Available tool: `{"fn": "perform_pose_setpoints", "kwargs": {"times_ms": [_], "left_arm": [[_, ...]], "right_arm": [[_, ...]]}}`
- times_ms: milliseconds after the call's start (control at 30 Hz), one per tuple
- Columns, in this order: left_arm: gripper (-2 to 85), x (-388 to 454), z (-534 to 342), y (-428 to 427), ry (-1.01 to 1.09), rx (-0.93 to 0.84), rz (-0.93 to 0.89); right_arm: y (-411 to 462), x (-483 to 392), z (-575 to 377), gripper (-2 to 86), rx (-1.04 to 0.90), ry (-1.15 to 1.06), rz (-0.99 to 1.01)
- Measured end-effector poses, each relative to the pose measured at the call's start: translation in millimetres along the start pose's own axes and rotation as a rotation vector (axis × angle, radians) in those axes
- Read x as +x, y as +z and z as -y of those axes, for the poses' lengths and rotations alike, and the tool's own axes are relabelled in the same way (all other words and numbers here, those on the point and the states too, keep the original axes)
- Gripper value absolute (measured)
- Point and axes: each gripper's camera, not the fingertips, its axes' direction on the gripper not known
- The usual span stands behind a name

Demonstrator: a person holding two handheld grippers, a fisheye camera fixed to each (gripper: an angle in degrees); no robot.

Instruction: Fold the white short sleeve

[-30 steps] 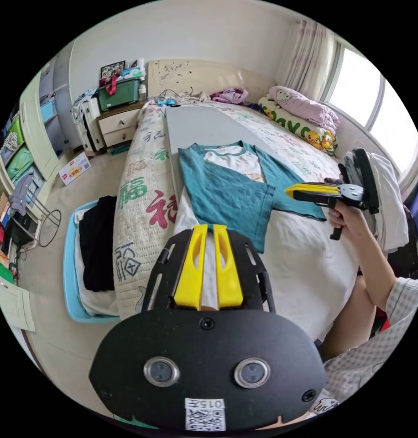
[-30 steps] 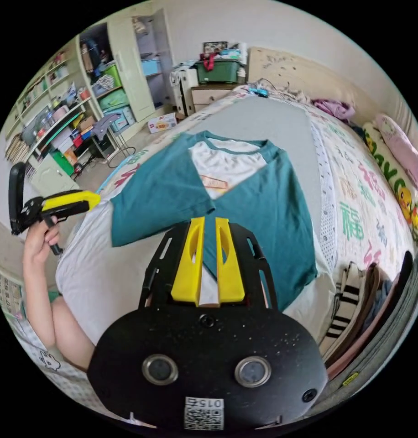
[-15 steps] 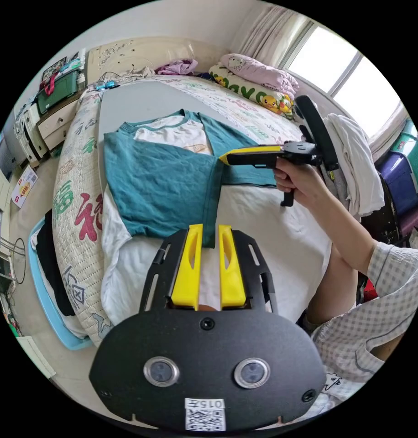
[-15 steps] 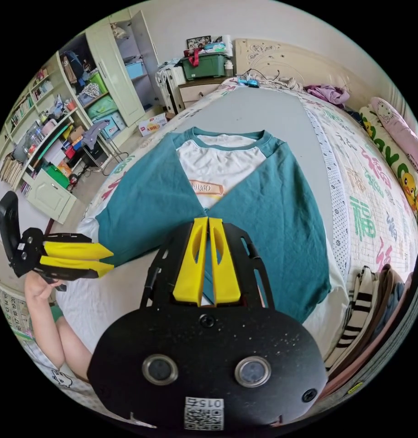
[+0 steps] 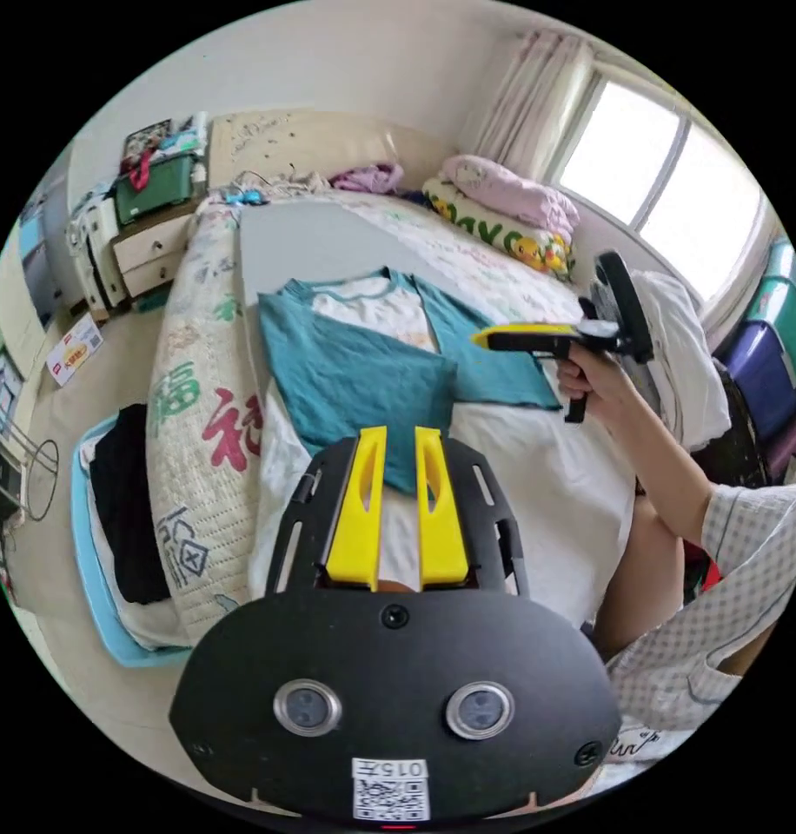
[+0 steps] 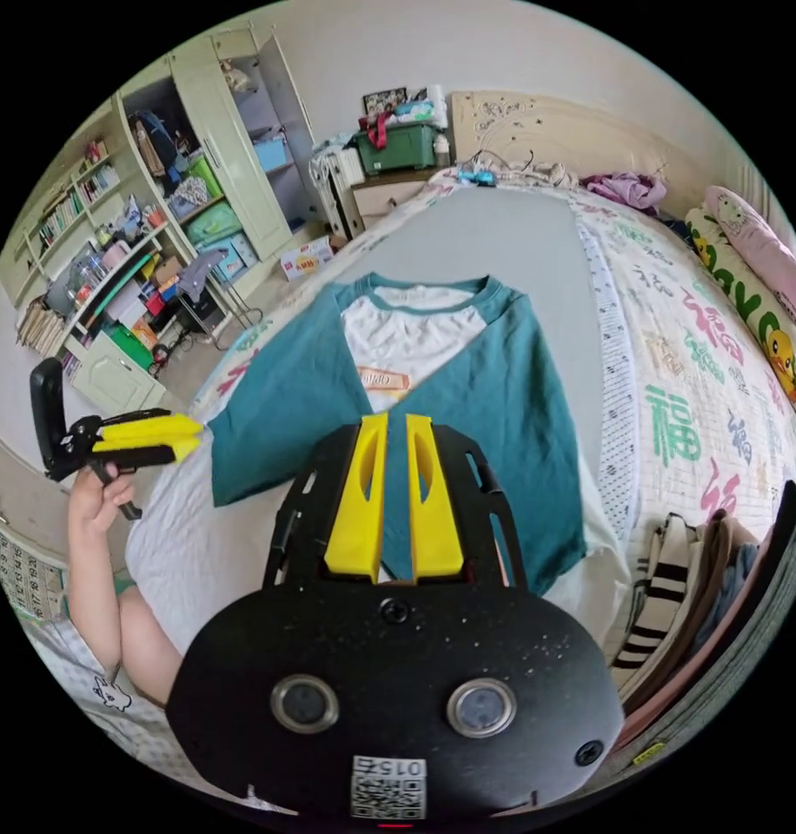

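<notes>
Right now, through the left gripper view, I am looking down past my left gripper point(image 5: 396, 452), whose yellow jaws are standing a little apart with nothing between them, hanging above the near hem of the white short sleeve point(image 5: 389, 369). That shirt is lying flat on the bed point(image 5: 537, 486), collar away from me, with both teal sleeves already folded in across the white chest. I am also seeing the right gripper point(image 5: 502, 336) held in a hand point(image 5: 589, 387) over the shirt's far side; its jaws are looking pressed together and empty.

Switching to the right gripper view, I am watching the right gripper's own jaws point(image 6: 389, 443) sitting slightly parted, clear of the cloth, above where the two folded sleeves meet. The left gripper point(image 6: 185, 434) is hovering off the shirt's edge, near the side of the bed, jaws nearly together and gripping nothing.

My guess is the bottom hem comes next. What is worrying me is the layering: if I am pinching only the top teal layer, the sleeve will peel open, and if the two grippers are lifting unevenly the fold will end up skewed.
</notes>
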Motion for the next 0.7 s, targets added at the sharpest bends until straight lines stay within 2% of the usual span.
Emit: {"fn": "perform_pose_setpoints", "kwargs": {"times_ms": [100, 167, 267, 400, 533, 700], "left_arm": [[6.5, -34, 4, -19, -0.16, 0.127, 0.043], [7.6, -47, 14, -15, -0.188, 0.154, 0.053], [8.5, -60, 52, 11, -0.151, 0.042, 0.122], [9.9, -78, 105, 60, -0.112, -0.041, 0.117], [11.6, -104, 139, 107, -0.18, -0.12, 0.13], [11.6, -122, 163, 146, -0.203, -0.156, 0.094]], "right_arm": [[-26, 24, 14, 5.4, 0.066, -0.02, -0.02], [-28, 40, 29, 6.7, 0.05, -0.014, -0.056], [-18, 64, 58, 8.4, 0.022, 0.014, -0.092], [11, 88, 100, 10.7, 0.005, 0.039, -0.068], [39, 101, 133, 11.4, -0.018, 0.076, -0.052], [85, 94, 167, 12.8, -0.163, -0.002, -0.13]]}}
